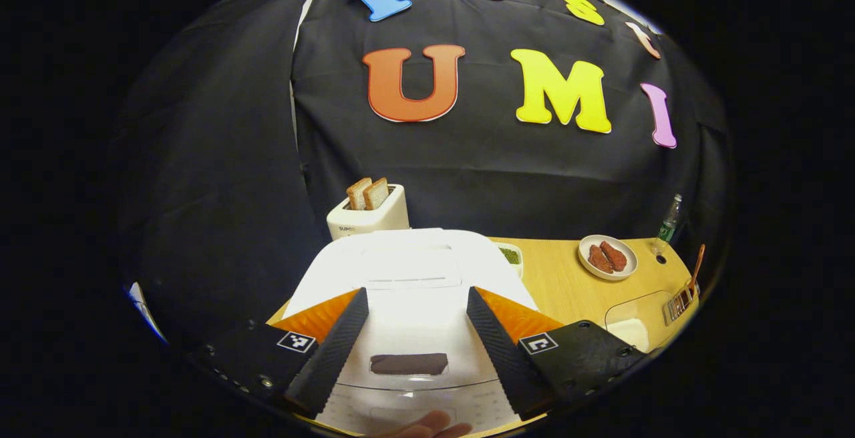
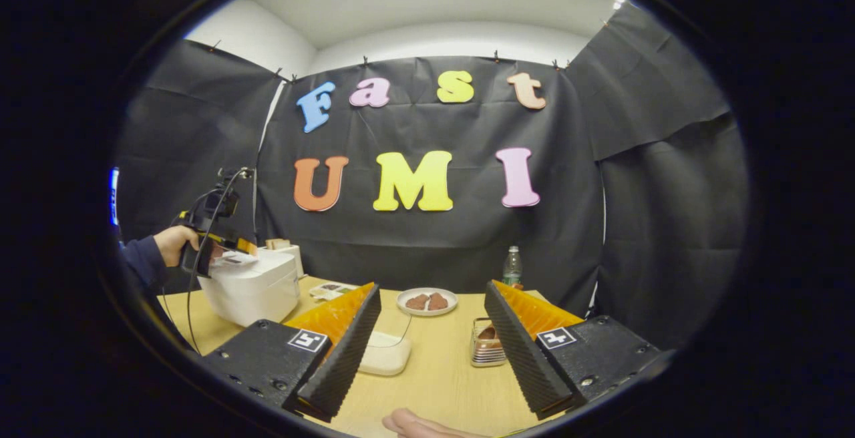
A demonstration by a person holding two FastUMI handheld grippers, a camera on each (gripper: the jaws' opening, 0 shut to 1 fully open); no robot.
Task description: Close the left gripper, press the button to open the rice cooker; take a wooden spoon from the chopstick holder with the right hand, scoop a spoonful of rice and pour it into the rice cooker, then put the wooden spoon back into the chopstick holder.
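Observation:
The white rice cooker (image 1: 414,264) lies just under my left gripper (image 1: 417,294), lid down, with a dark button (image 1: 409,363) on its front between my open fingers. In the right gripper view the cooker (image 2: 250,288) stands at the table's left, and a hand holds the left gripper (image 2: 224,254) over its lid. My right gripper (image 2: 433,288) hovers open above the table with nothing in it. Beyond it are the clear rice container (image 2: 384,352) and the metal chopstick holder (image 2: 484,348). The wooden spoon (image 1: 697,268) stands in the holder (image 1: 680,302).
A toaster (image 1: 367,214) with two bread slices stands behind the cooker. A plate of reddish food (image 2: 427,301), a bottle (image 2: 512,268) and a small dish of green bits (image 1: 511,256) sit toward the back. The wooden table (image 2: 434,384) has bare space near my right gripper.

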